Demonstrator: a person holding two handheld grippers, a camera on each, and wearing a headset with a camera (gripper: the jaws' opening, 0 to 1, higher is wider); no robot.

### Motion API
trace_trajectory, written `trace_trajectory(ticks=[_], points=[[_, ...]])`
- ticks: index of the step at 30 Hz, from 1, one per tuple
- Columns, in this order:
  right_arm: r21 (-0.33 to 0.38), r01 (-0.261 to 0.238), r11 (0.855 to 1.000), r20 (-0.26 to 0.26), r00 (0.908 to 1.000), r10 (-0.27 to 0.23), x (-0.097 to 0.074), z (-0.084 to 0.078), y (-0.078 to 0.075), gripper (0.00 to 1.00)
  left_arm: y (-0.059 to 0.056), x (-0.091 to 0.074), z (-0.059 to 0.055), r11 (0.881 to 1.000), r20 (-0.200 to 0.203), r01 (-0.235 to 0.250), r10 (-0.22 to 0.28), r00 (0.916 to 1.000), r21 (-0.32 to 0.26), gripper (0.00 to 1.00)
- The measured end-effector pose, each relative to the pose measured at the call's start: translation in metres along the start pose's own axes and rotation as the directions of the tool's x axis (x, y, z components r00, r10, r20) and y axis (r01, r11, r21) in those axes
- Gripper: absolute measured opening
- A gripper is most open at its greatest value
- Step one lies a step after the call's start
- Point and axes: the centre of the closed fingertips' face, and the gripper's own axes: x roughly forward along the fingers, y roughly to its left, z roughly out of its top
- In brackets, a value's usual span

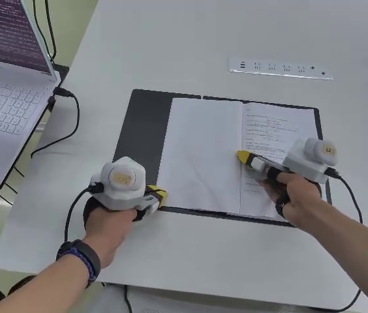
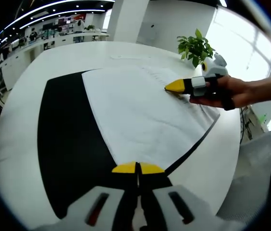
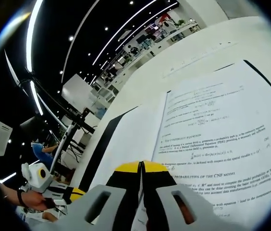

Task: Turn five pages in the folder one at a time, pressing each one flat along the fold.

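Both jaw pairs: together, gripping nothing.
Folder (image 1: 142,127): lay open on bench (image 1: 203,261).
Right tool (image 1: 243,156): tip at fold (image 1: 241,127), beside blank page (image 1: 200,147).
Left tool (image 1: 159,194): at folder's near edge.
Advice: slow, even slide along whole fold looked best.

Folder (image 1: 146,130) on table (image 1: 171,39); laptop (image 1: 4,98) left — power strip (image 1: 280,68) behind

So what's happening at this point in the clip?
A person works on an open black folder on a white table with a gripper in each hand. The right gripper, jaws shut, has its tips on the paper at the fold, between a blank left page and a printed right page. The left gripper, also shut, sits at the folder's near edge.
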Motion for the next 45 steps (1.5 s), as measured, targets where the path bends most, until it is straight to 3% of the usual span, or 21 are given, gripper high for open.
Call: trace_trajectory(ticks=[6, 14, 25, 41, 45], points=[[-0.008, 0.015, 1.0, 0.032, 0.9994, -0.014, 0.006, 0.012, -0.001, 0.0, 0.0, 0.001, 0.0, 1.0, -0.007, 0.008, -0.008, 0.9999, 0.004, 0.0], [0.066, 0.035, 0.997, 0.1, 0.9941, -0.041, 0.018, 0.032, -0.007, 0.0, -0.001, 0.001, 0.0, 1.0, -0.014, 0.017, -0.017, 0.9998, 0.002, 0.0], [0.094, 0.034, 0.995, 0.163, 0.9853, -0.049, 0.03, 0.048, -0.014, 0.0, -0.001, 0.001, -0.001, 1.0, -0.013, 0.009, -0.009, 0.9999, 0.017, 0.0], [0.119, 0.054, 0.991, 0.212, 0.9741, -0.079, 0.05, 0.076, -0.023, 0.0, -0.001, 0.001, -0.001, 0.999, -0.019, 0.02, -0.019, 0.9996, 0.048, 0.0], [0.093, 0.074, 0.993, 0.196, 0.9764, -0.091, 0.058, 0.082, -0.024, 0.0, -0.001, 0.001, 0.0, 0.999, -0.017, 0.02, -0.019, 0.9997, 0.036, 0.0]])
